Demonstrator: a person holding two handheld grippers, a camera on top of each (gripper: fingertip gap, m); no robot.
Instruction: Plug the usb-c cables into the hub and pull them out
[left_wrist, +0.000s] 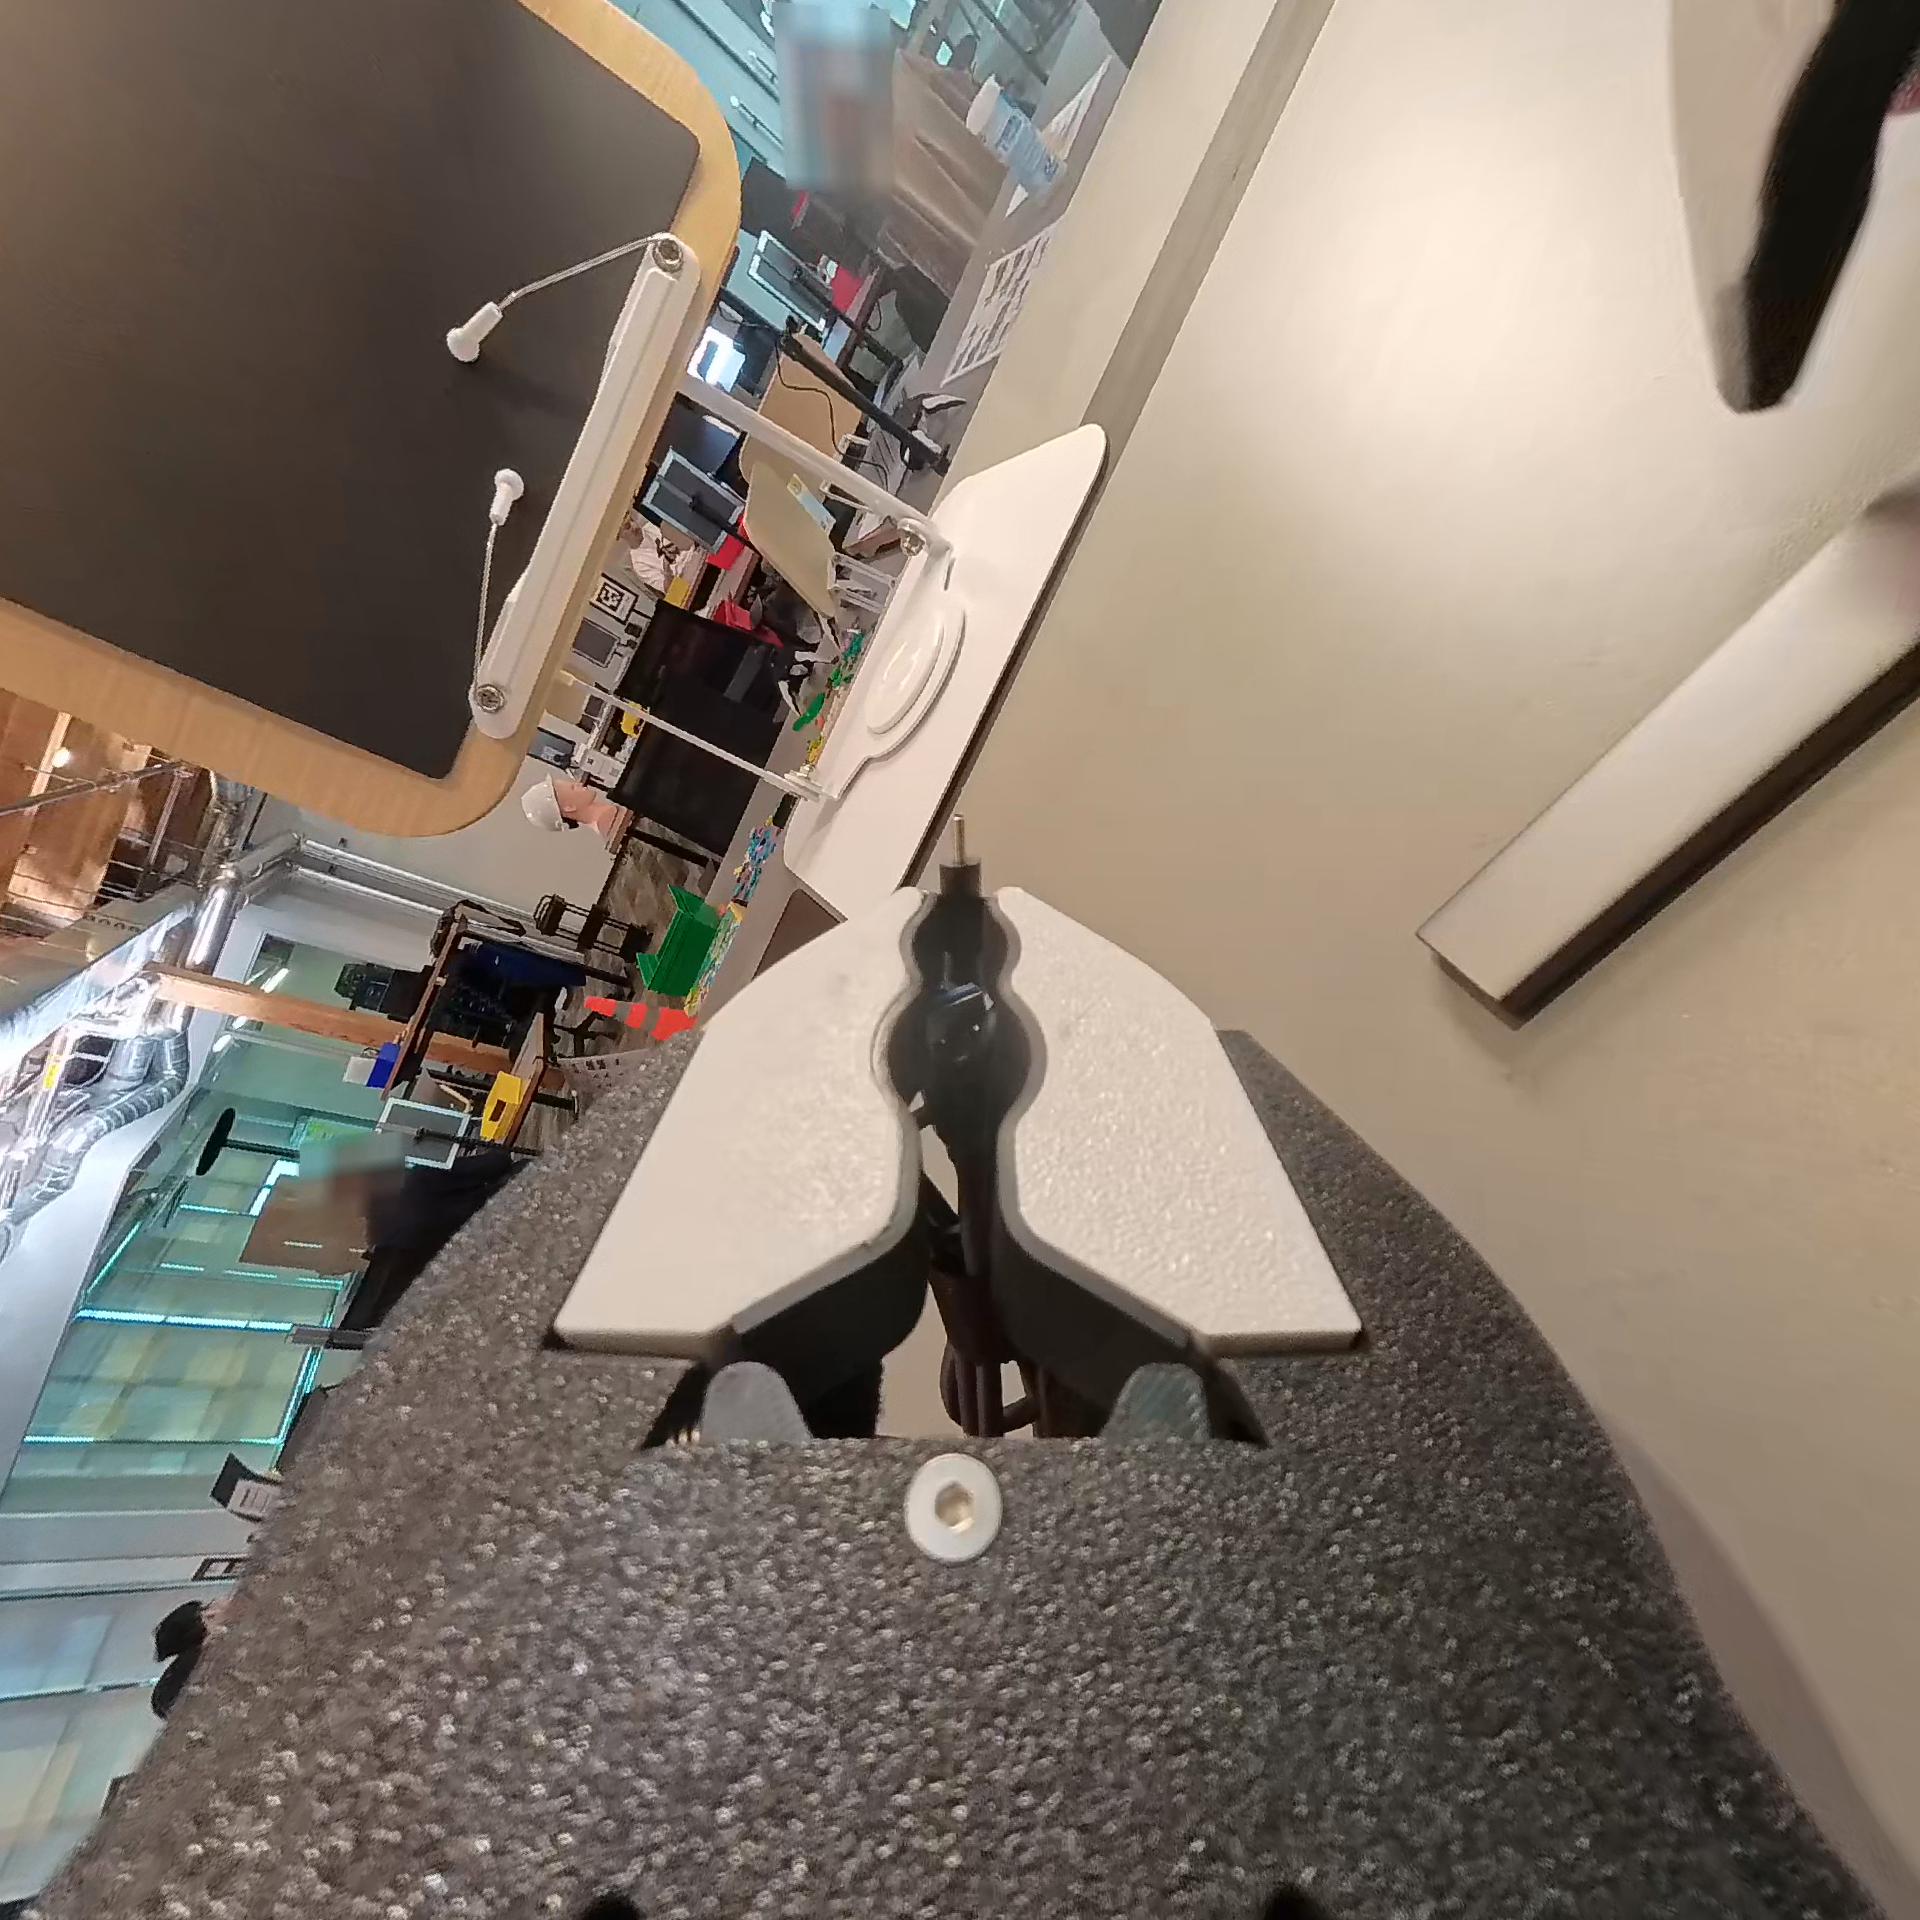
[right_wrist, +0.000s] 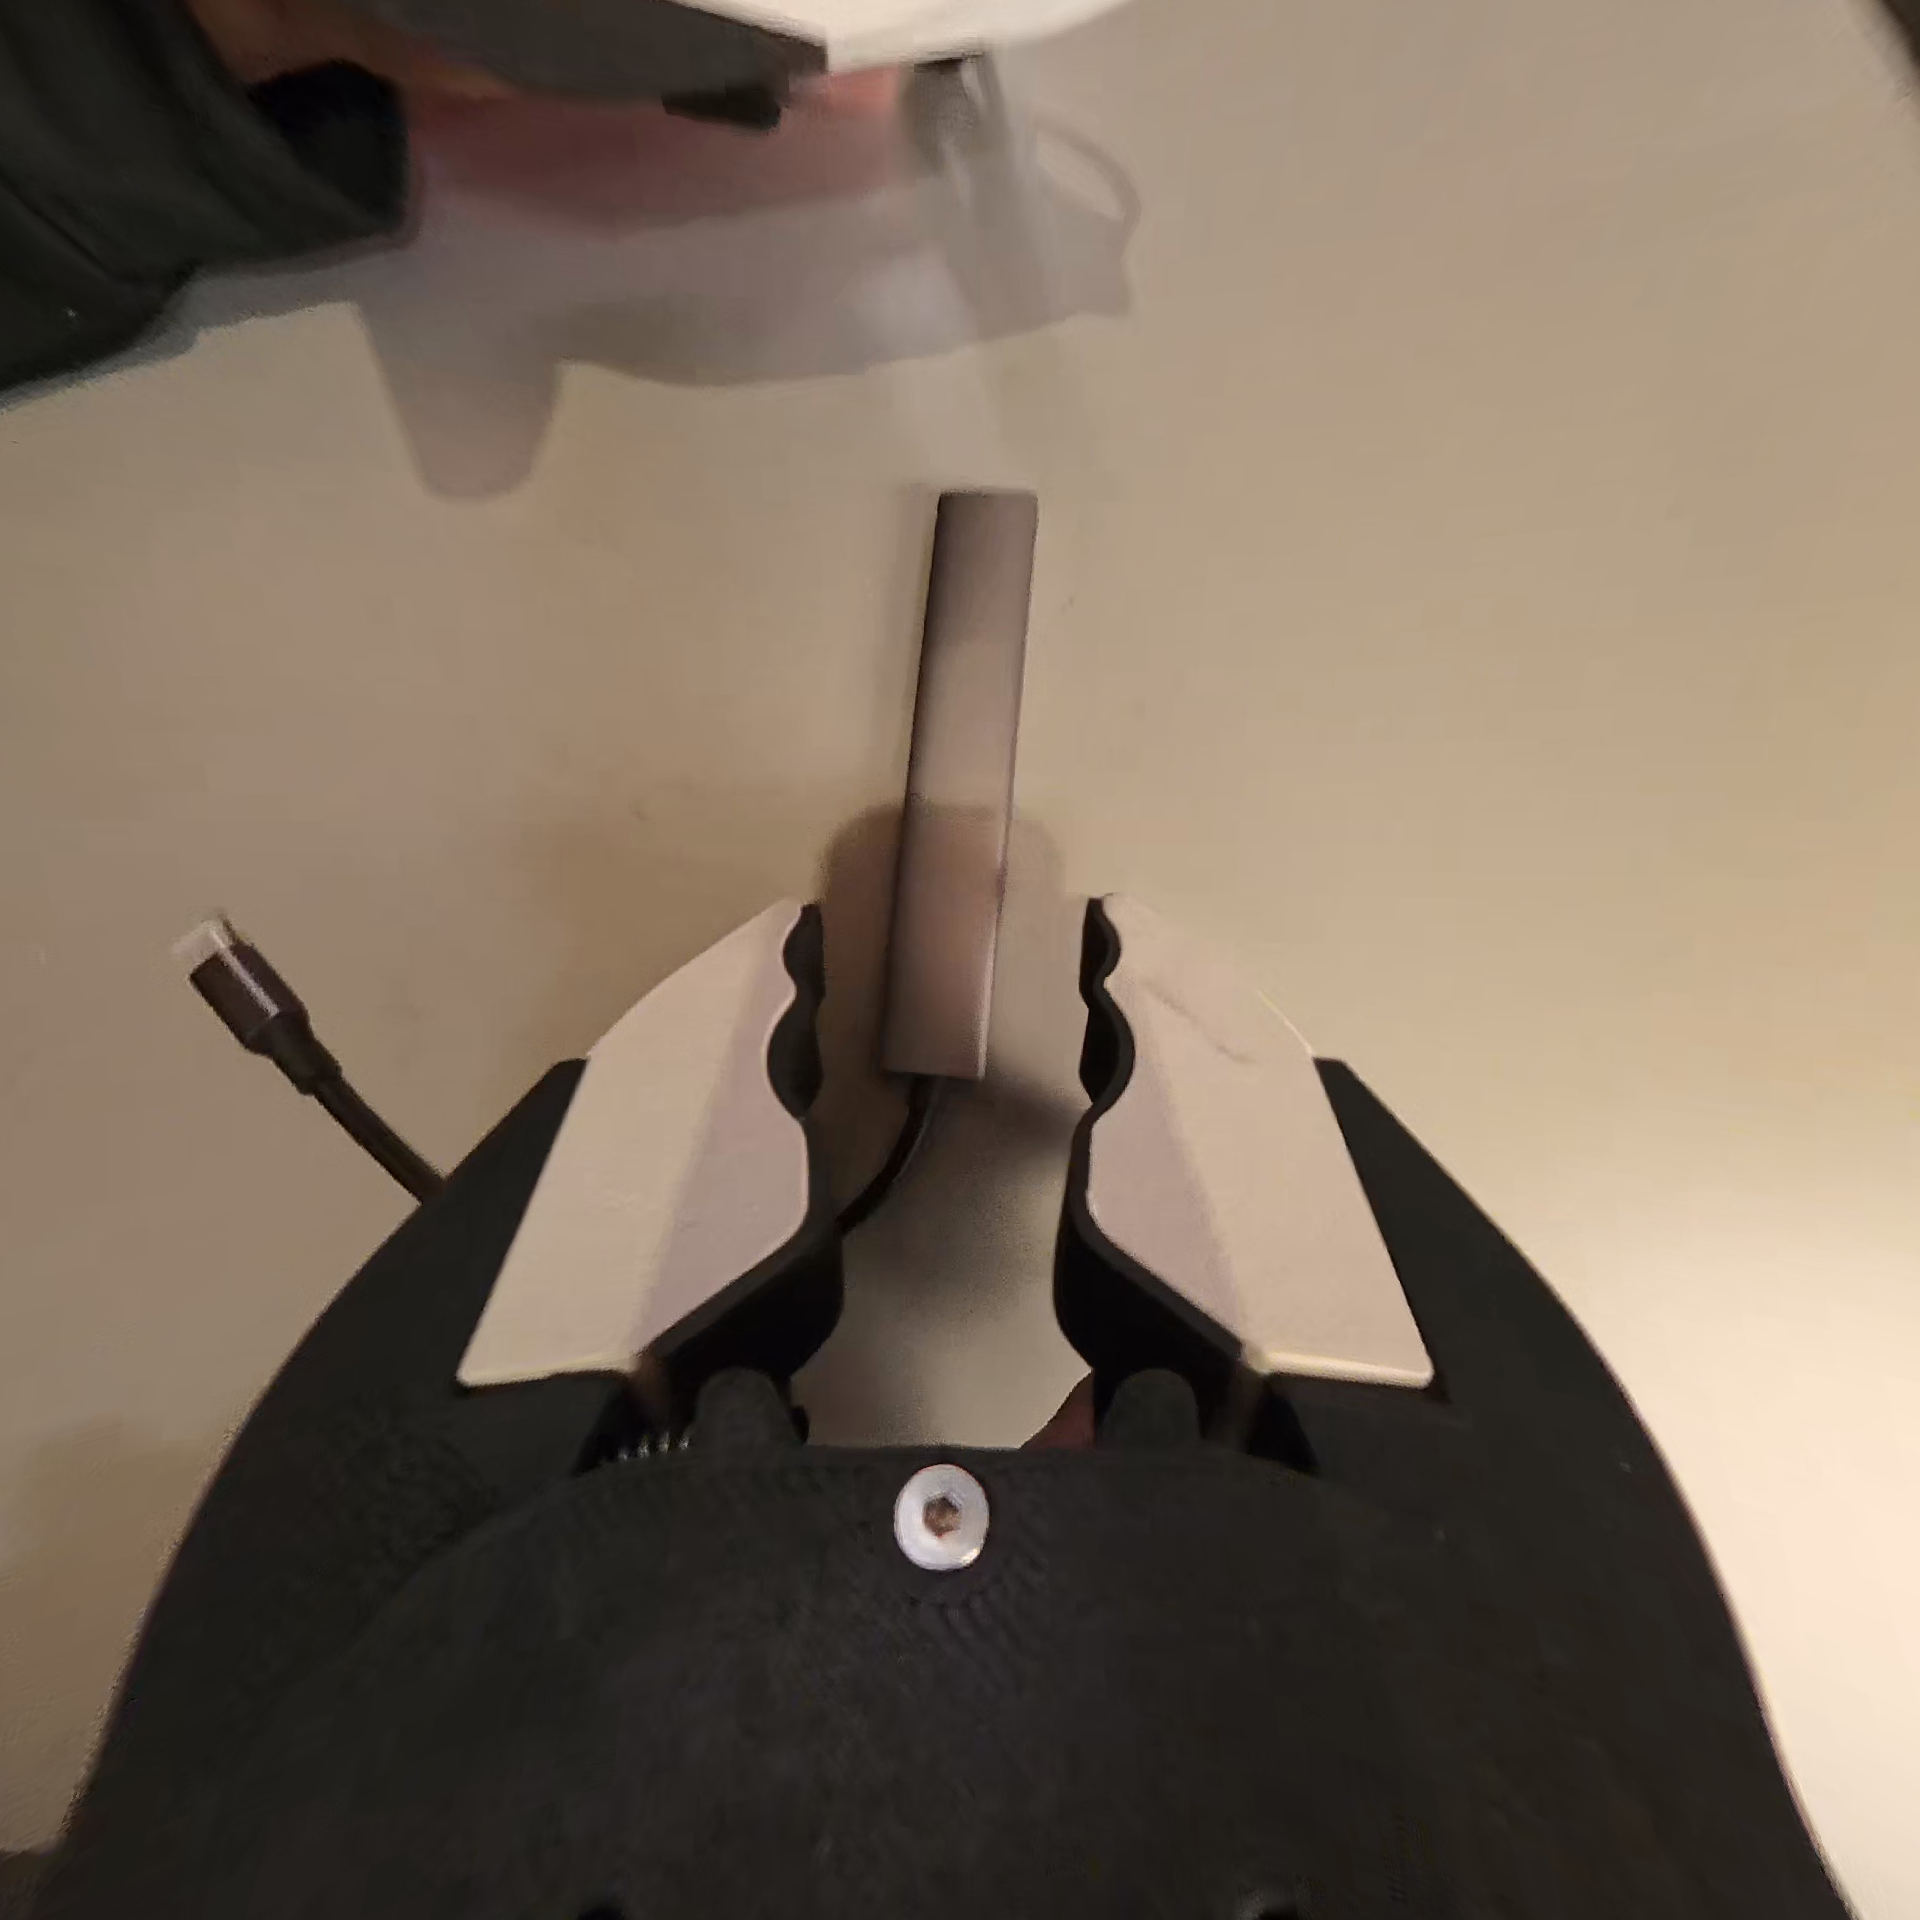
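Two spread right gripper (right_wrist: 951, 997) fingers (right_wrist: 717, 1101) flank the hub (right_wrist: 961, 790).

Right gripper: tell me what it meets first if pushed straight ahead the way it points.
The hub. The right gripper has open jaws either side of the hub's near end, so going on would slide them along it. Height above the table is unclear.

- my left gripper (left_wrist: 958, 914): grey speckled foam-like body, two pale textured fingers (left_wrist: 790, 1122) with wavy black inner edges, one silver hex screw (left_wrist: 952, 1519) at the centre.
- my right gripper (right_wrist: 951, 966): black ribbed body, the same pale fingers (right_wrist: 675, 1132), a silver hex screw (right_wrist: 941, 1531), a small spring near the left finger's base.
- a dark sleeve (right_wrist: 156, 177) at the top left of the right wrist view.
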